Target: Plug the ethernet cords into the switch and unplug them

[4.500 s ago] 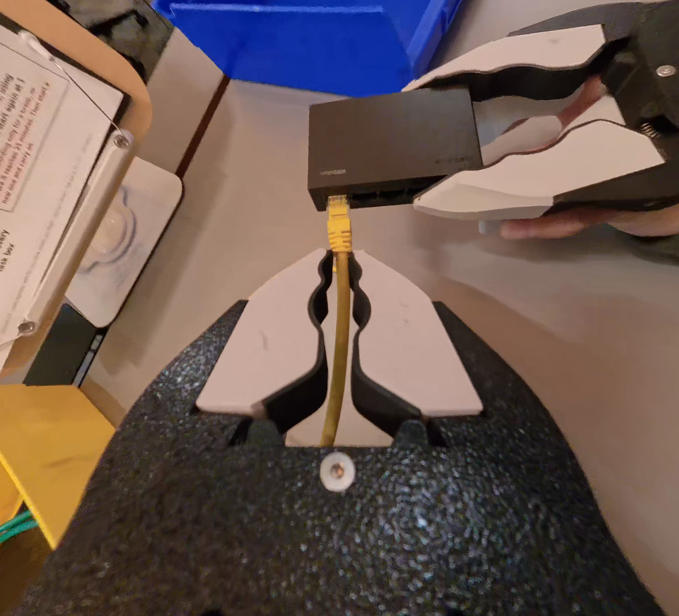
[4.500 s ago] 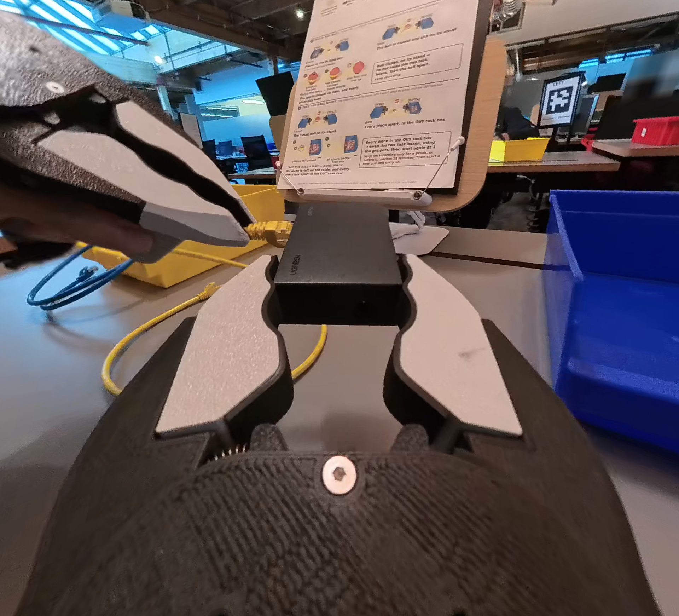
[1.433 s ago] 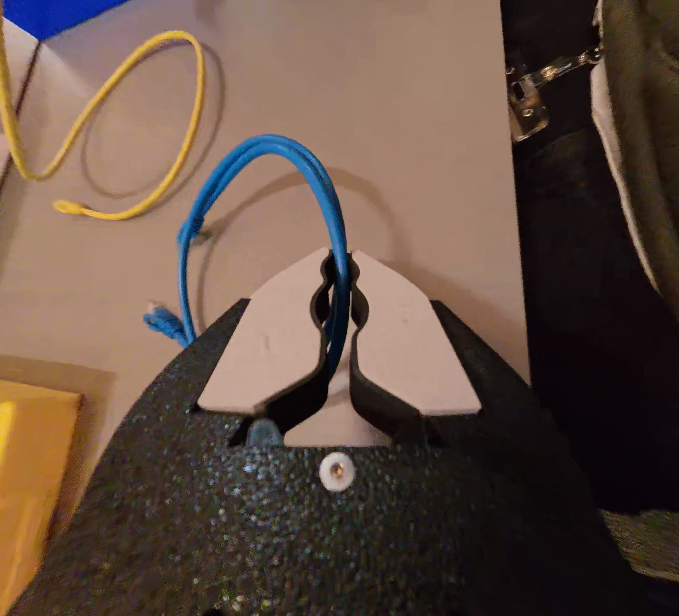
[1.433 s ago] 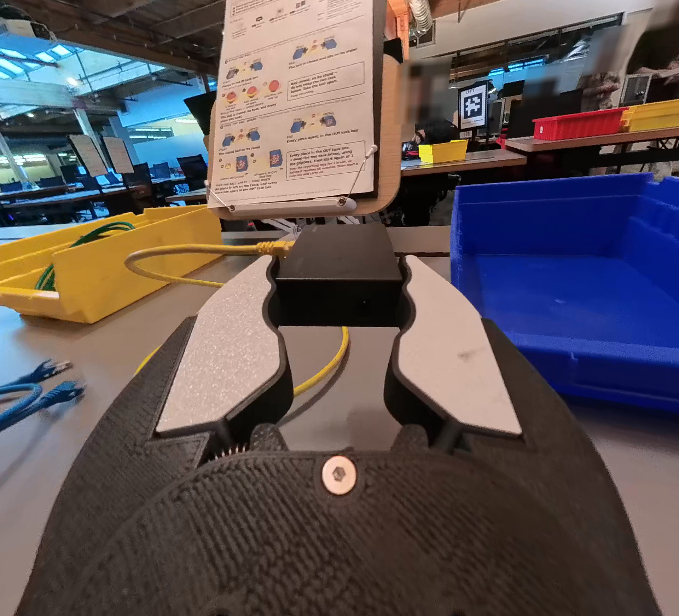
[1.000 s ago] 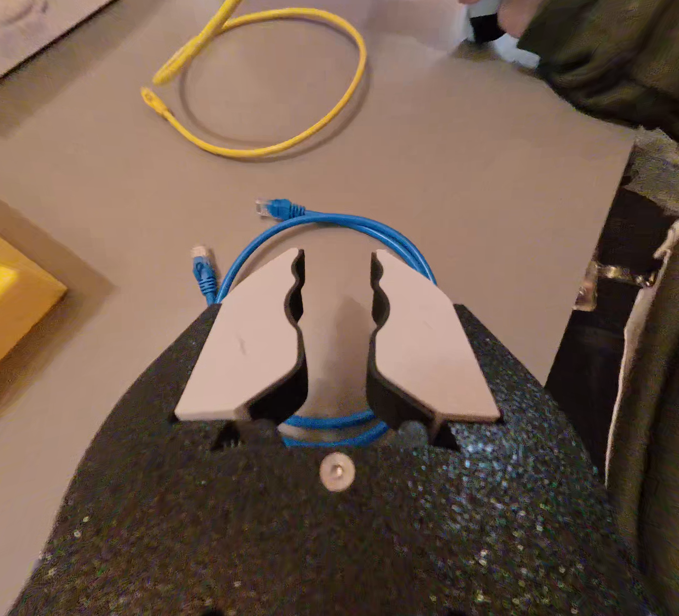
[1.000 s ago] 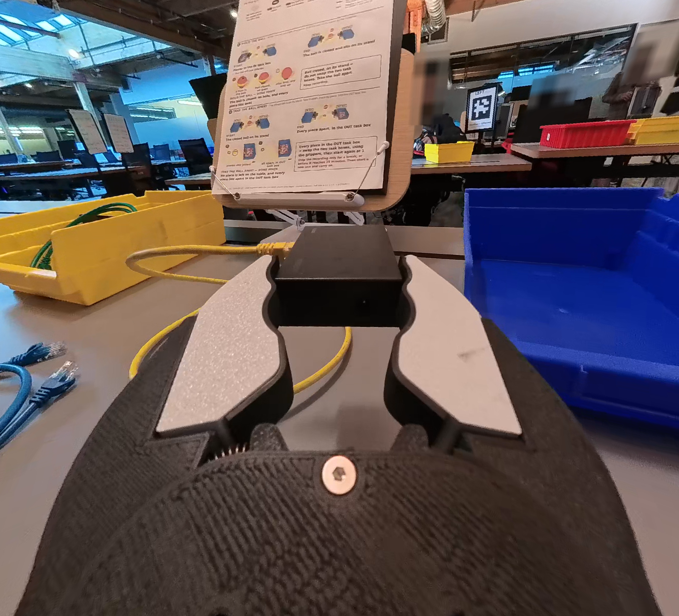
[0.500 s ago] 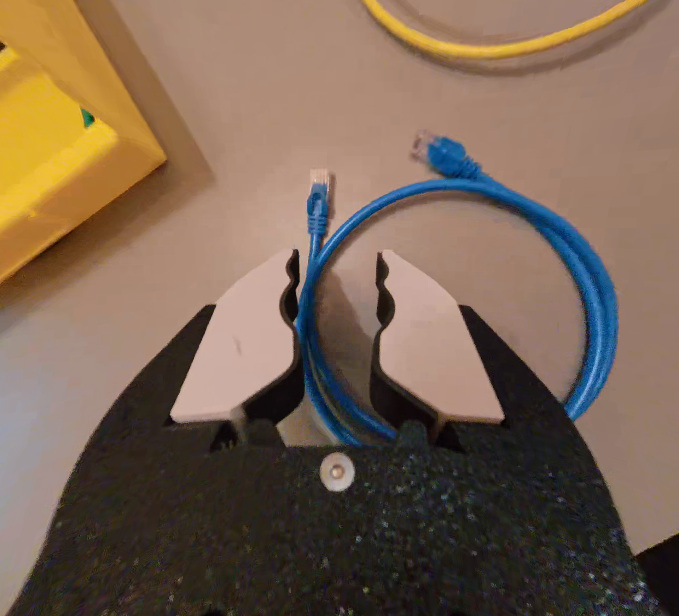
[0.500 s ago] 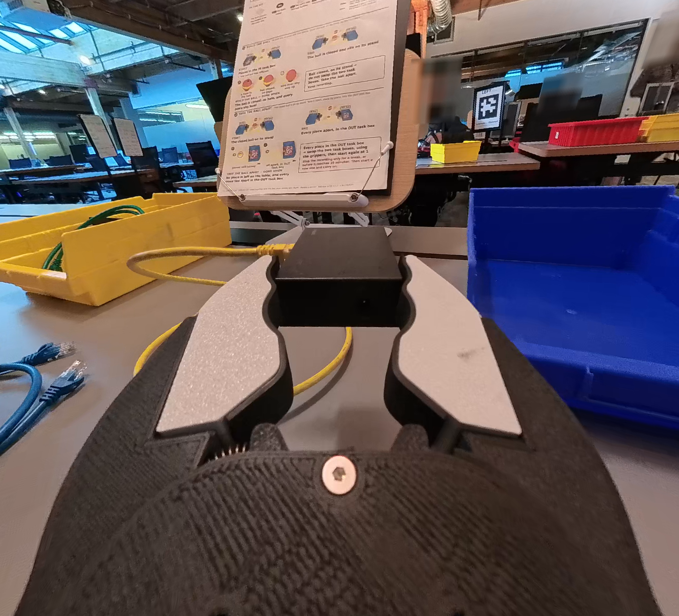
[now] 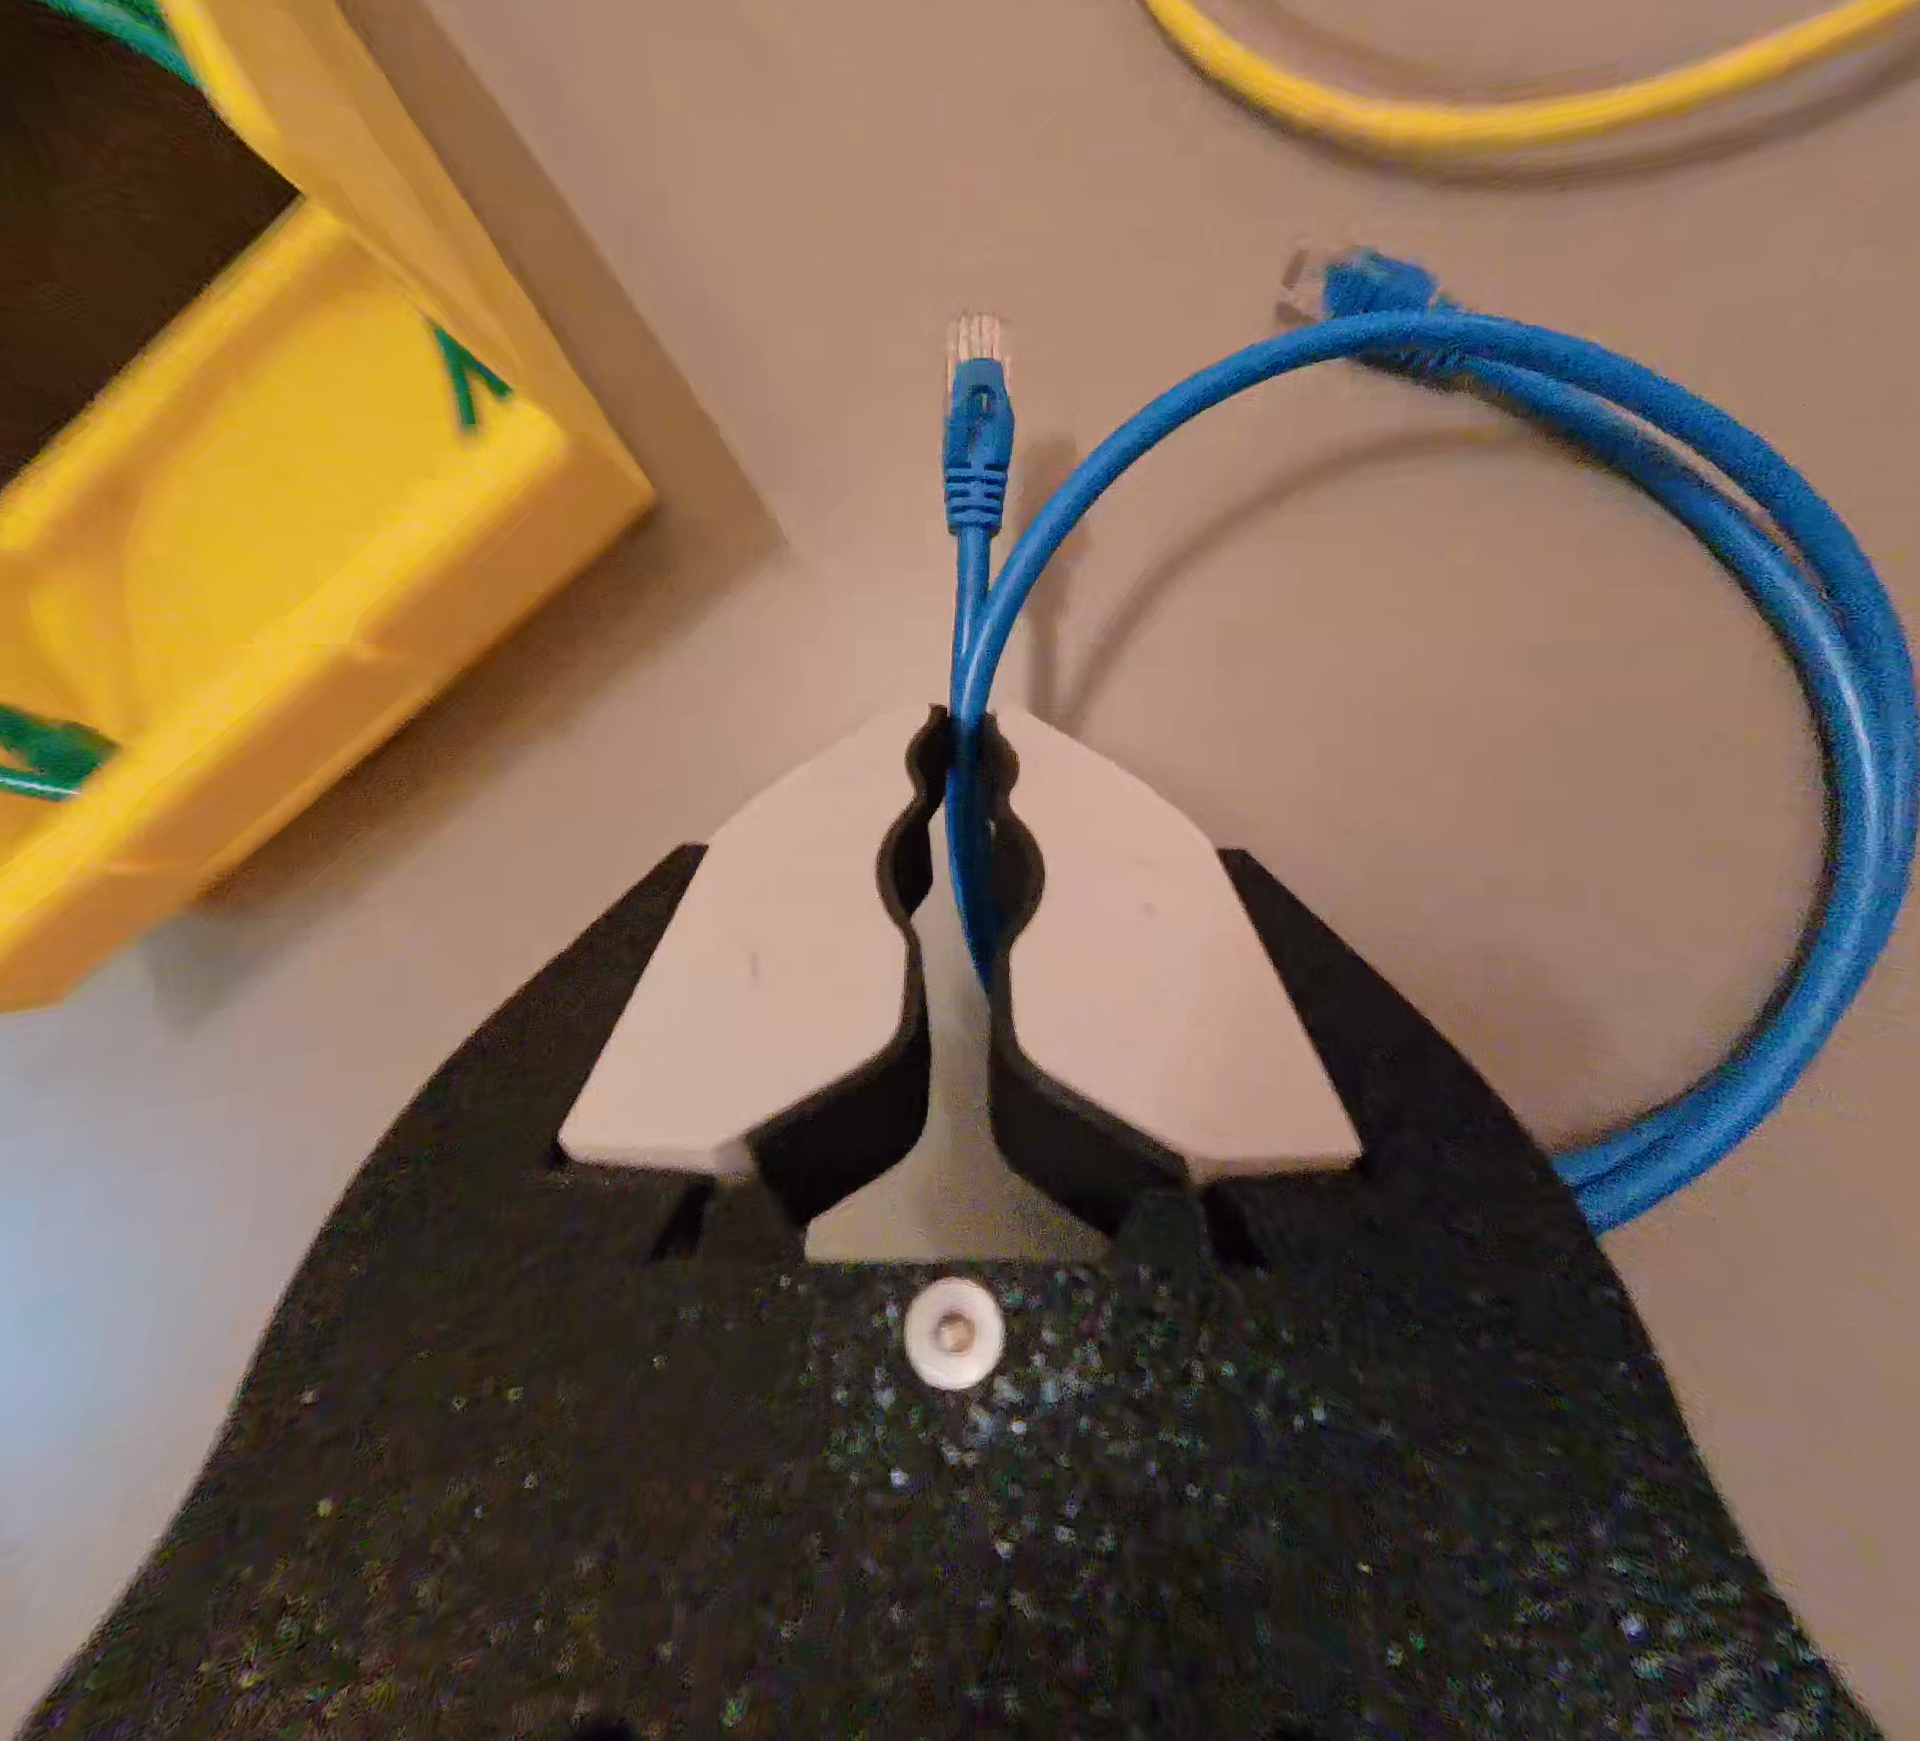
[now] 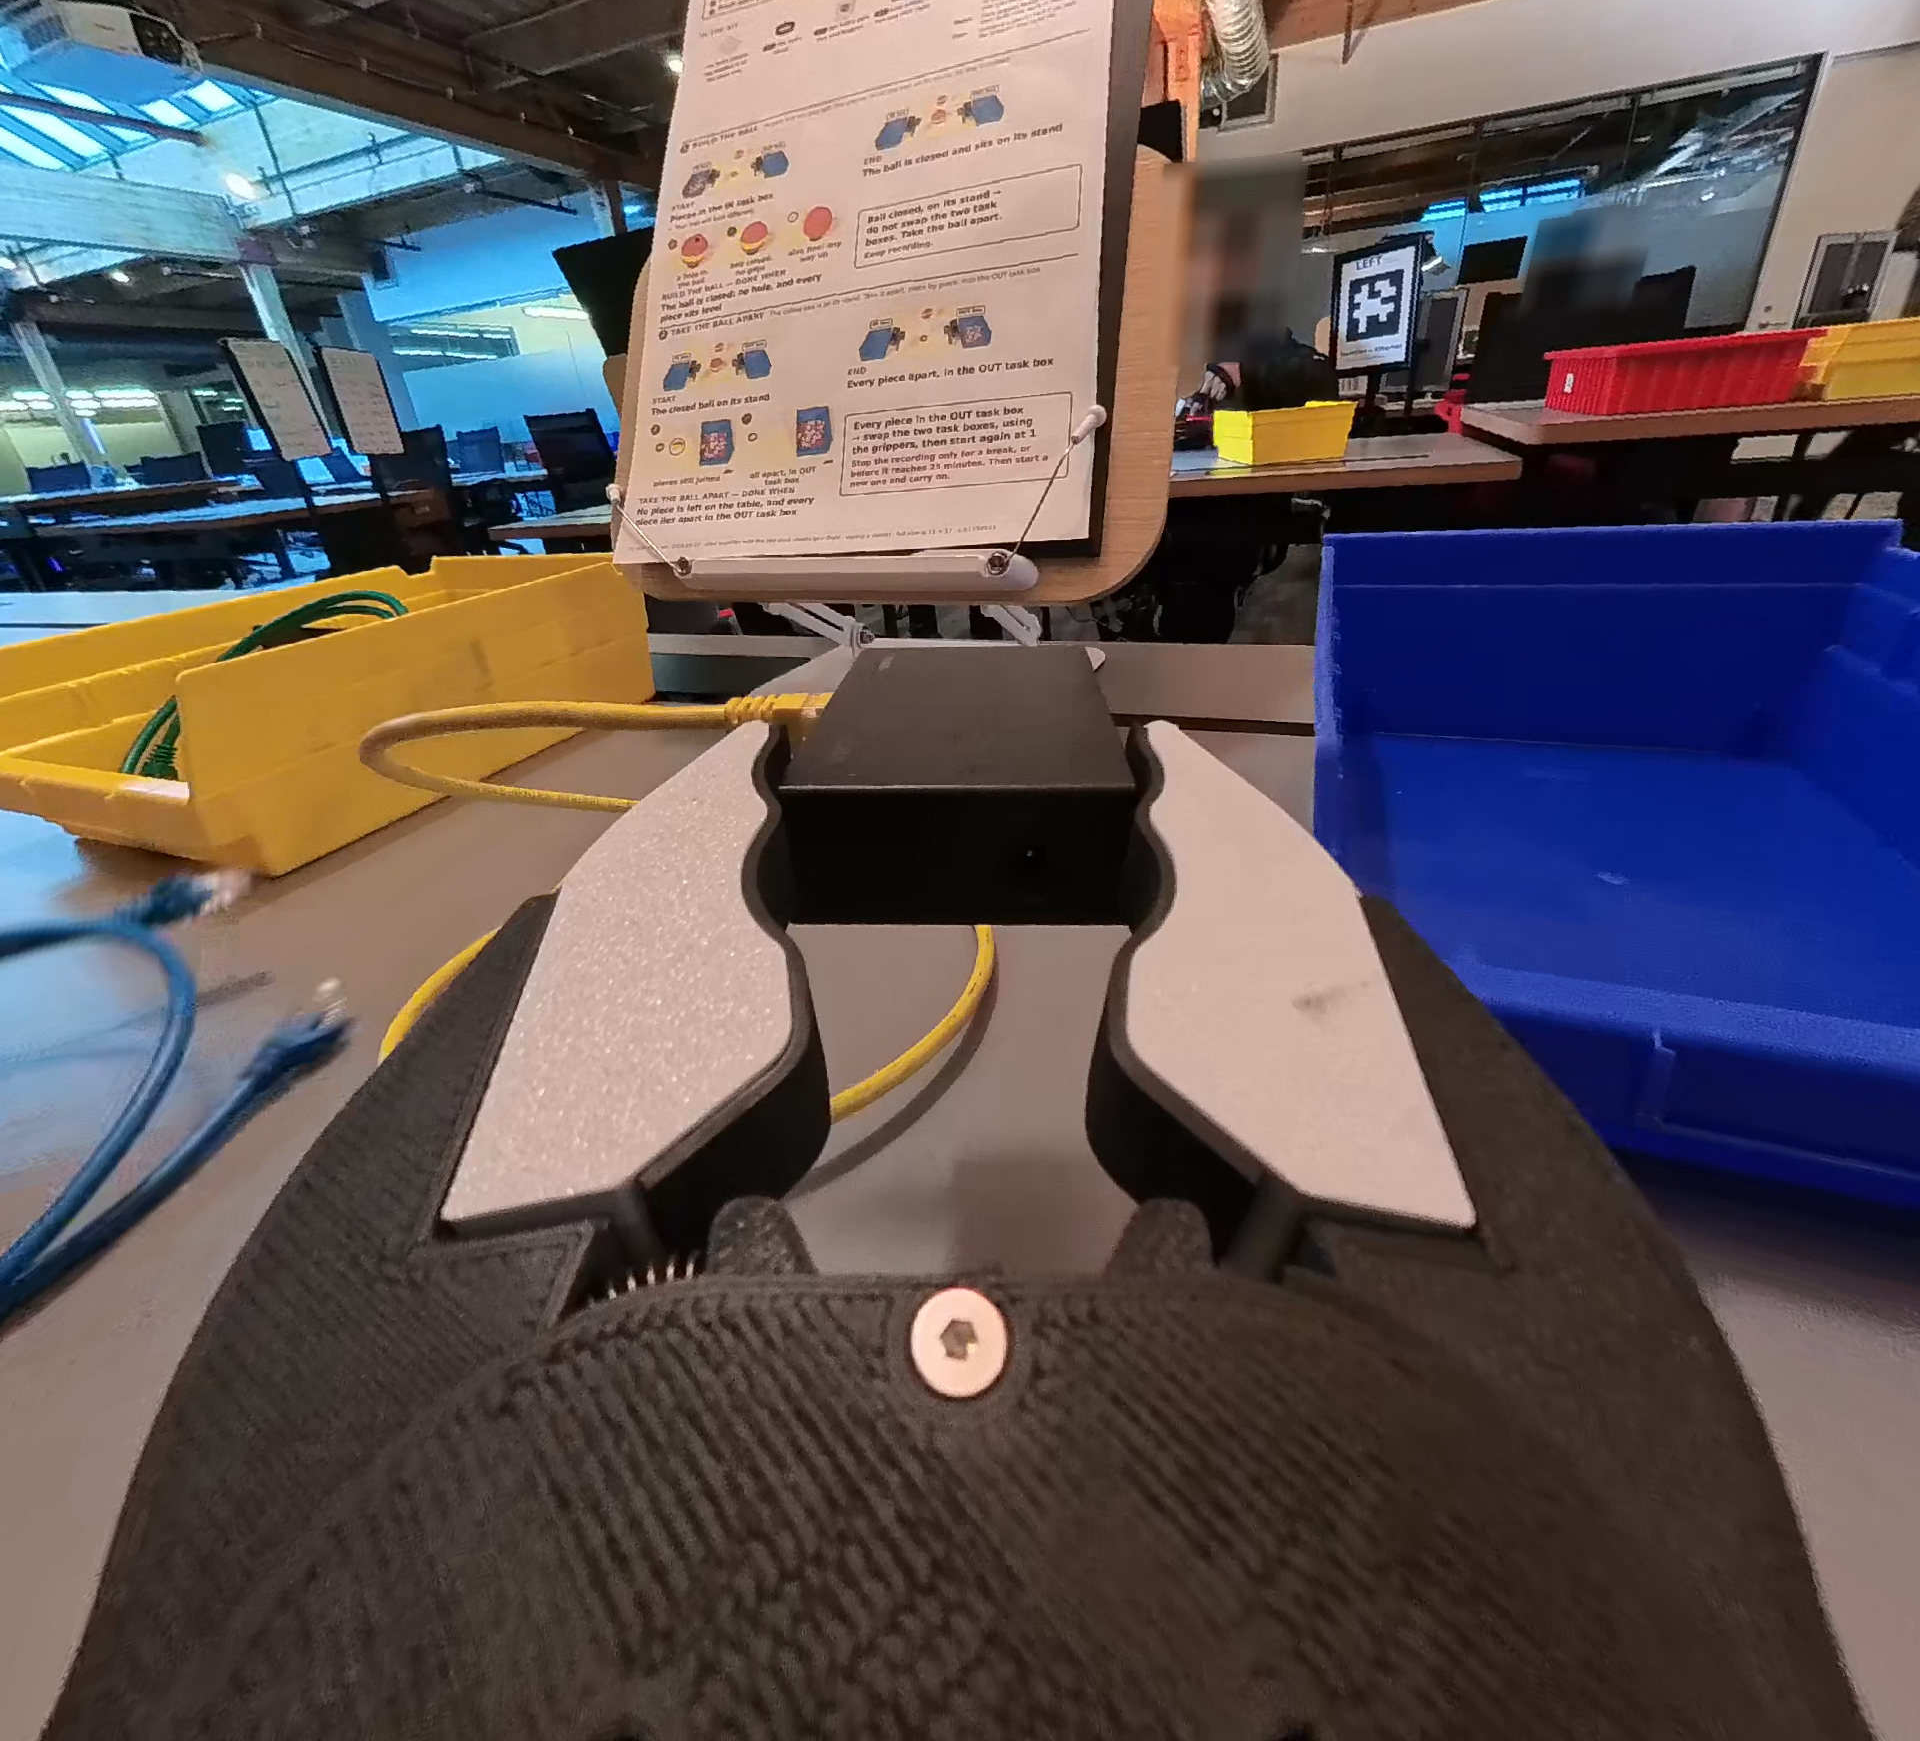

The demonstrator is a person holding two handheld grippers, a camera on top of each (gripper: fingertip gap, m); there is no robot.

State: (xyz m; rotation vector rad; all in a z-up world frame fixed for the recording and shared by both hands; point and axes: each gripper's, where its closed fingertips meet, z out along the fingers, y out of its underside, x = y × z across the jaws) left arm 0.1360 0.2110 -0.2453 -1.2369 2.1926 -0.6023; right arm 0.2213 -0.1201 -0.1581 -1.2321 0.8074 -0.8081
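Grey tabletop in an open workshop, yellow bin [image 9: 281,548] at the left edge, blue bin [image 10: 1621,860] on the right, an instruction sheet on a stand [image 10: 883,237] behind. Half a second ago: left gripper [image 9: 961,725] spread over the coiled blue cord [image 9: 1766,652]; now pressed together, pinching that cord just behind its plug [image 9: 977,434], two strands of the loop running into the gap, though whether both are caught cannot be told. Plug pointing forward, clear of the fingertips, the cord's other plug [image 9: 1361,294] lying loose on the table. Right gripper [image 10: 956,850] unchanged, clamped on the black switch [image 10: 956,777] from both sides, steadying it on the table. Yellow cord [image 10: 499,735] already seated in the switch's left face, its slack looped across the table. Meaning for the task, as a judgement: first cord plugged, second cord just secured, next step likely a lift and carry toward a free port beside the yellow plug. Risk worth noting: a doubled strand in the grip dragging the whole coil along.
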